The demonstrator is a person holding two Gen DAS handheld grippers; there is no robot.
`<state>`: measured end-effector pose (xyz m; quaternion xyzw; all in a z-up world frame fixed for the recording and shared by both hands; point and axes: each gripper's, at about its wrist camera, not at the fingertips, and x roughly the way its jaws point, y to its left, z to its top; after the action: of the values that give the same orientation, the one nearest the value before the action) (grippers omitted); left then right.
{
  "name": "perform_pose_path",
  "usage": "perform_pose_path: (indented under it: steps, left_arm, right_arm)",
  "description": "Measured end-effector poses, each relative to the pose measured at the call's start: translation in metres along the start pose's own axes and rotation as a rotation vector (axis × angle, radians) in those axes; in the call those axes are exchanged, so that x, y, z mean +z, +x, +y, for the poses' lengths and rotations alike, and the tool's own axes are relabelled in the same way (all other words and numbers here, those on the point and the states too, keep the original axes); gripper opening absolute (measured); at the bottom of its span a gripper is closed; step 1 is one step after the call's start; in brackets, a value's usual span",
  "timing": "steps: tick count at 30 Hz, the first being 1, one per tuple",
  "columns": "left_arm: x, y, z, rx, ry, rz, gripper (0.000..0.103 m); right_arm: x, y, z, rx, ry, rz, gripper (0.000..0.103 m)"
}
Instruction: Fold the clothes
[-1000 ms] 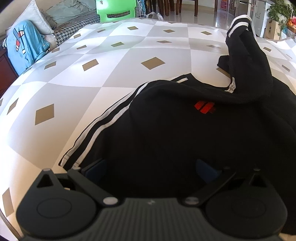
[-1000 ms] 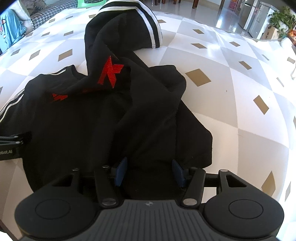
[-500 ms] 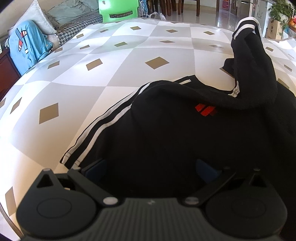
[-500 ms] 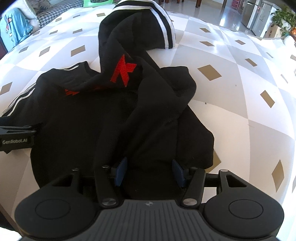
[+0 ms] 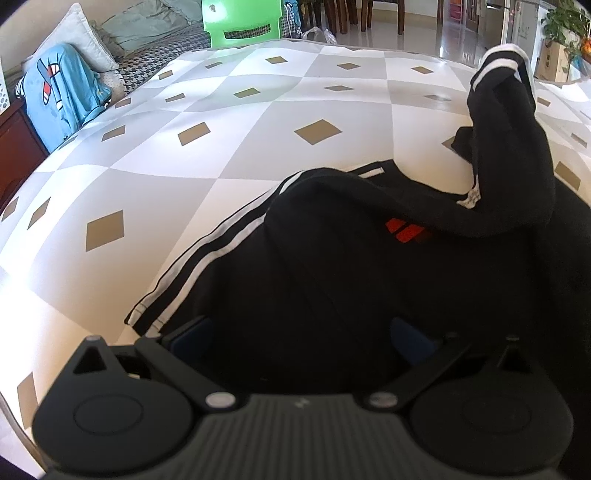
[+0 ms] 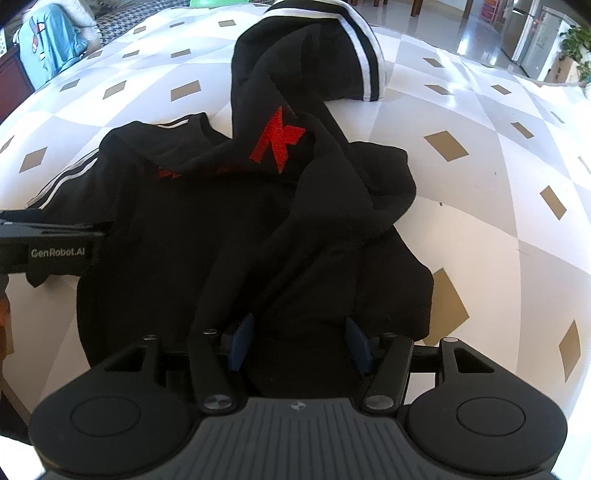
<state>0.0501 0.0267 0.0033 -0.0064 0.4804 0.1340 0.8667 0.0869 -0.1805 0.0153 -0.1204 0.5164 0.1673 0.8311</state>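
A black garment point(image 5: 351, 258) with white side stripes and a red logo lies crumpled on the checkered tablecloth point(image 5: 221, 147). One striped end point(image 5: 502, 70) is bunched up at the far right. My left gripper point(image 5: 301, 332) is open wide at the garment's near edge, beside the striped hem point(image 5: 147, 314), with black cloth lying between its fingers. In the right wrist view the garment point(image 6: 221, 221) shows a red letter mark point(image 6: 277, 140). My right gripper point(image 6: 299, 339) is open over the near edge, a fold of cloth between its blue pads point(image 6: 240, 343). The left gripper point(image 6: 55, 243) shows at the left edge.
A light blue garment point(image 5: 62, 96) hangs over furniture at the far left, near pillows on a sofa. A green chair point(image 5: 242, 22) stands behind the table. Bare tablecloth point(image 6: 480, 184) stretches to the right of the garment and beyond it.
Both wrist views have drawn back slightly, so the far striped end sits lower in frame. The garment keeps its shape and both sets of jaws keep their width.
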Motion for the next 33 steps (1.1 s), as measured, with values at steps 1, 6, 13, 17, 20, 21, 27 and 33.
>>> perform_pose_path:
  steps: [1,6,13,17,20,21,27,33]
  left_arm:
    - [0.0,0.0,0.0,-0.001,0.0,-0.002,0.103]
    - [0.001,0.001,-0.004,-0.005,0.006,-0.002,0.103]
    - [0.002,0.003,-0.008,-0.005,0.017,0.003,0.103]
    - [0.002,0.004,-0.011,-0.002,0.031,-0.003,0.103]
    - [0.002,0.006,-0.012,-0.004,0.035,-0.004,0.103]
    - [0.003,0.006,-0.012,-0.005,0.035,-0.003,0.103]
    - [0.004,0.009,-0.012,-0.014,0.029,0.007,0.103]
    - [0.005,0.012,-0.011,-0.028,0.024,0.011,0.103]
  right_arm:
    - [0.0,0.0,0.001,0.002,-0.003,0.001,0.057]
    - [-0.001,0.001,0.007,0.012,-0.018,0.004,0.057]
    - [0.003,0.006,0.014,0.024,-0.028,0.011,0.057]
    - [0.004,0.003,0.009,0.04,-0.02,0.023,0.057]
    - [0.007,-0.001,0.002,0.074,0.019,0.027,0.057]
    - [0.008,-0.003,0.0,0.08,0.026,0.025,0.057]
    - [0.019,-0.012,-0.002,0.084,0.027,0.002,0.056]
    - [0.036,-0.021,-0.007,0.092,0.012,-0.011,0.056]
